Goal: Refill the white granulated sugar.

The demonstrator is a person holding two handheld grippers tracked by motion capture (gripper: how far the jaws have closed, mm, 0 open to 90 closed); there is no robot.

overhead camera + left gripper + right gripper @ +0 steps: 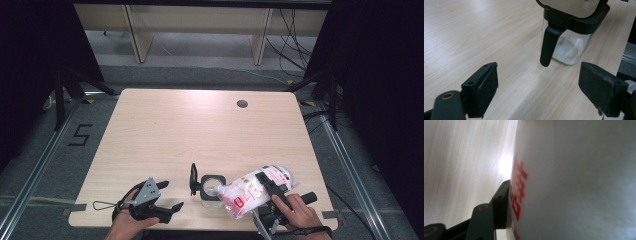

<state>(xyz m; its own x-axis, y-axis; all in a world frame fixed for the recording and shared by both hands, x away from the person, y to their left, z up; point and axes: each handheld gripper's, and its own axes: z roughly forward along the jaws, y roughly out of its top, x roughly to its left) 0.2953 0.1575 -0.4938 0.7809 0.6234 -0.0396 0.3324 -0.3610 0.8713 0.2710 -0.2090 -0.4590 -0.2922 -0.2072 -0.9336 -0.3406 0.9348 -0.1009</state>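
A clear jar [210, 195] with a black rim stands near the table's front edge, its hinged lid [193, 186] flipped up to the left. In the left gripper view the jar [571, 47] holds some white powder at its bottom. My right gripper [264, 186] is shut on a white bag with red print [244, 196], tilted so that its corner points into the jar's mouth. In the right gripper view the bag [574, 182] bulges against one of the gripper's fingers [500, 205]. My left gripper [172, 195] rests open to the left of the jar, nothing between its fingers [486, 87].
The pale wooden table [190, 130] has a round cable hole [242, 103] at its back right. Dark stands flank the table on both sides, and wooden furniture legs stand on the floor behind it.
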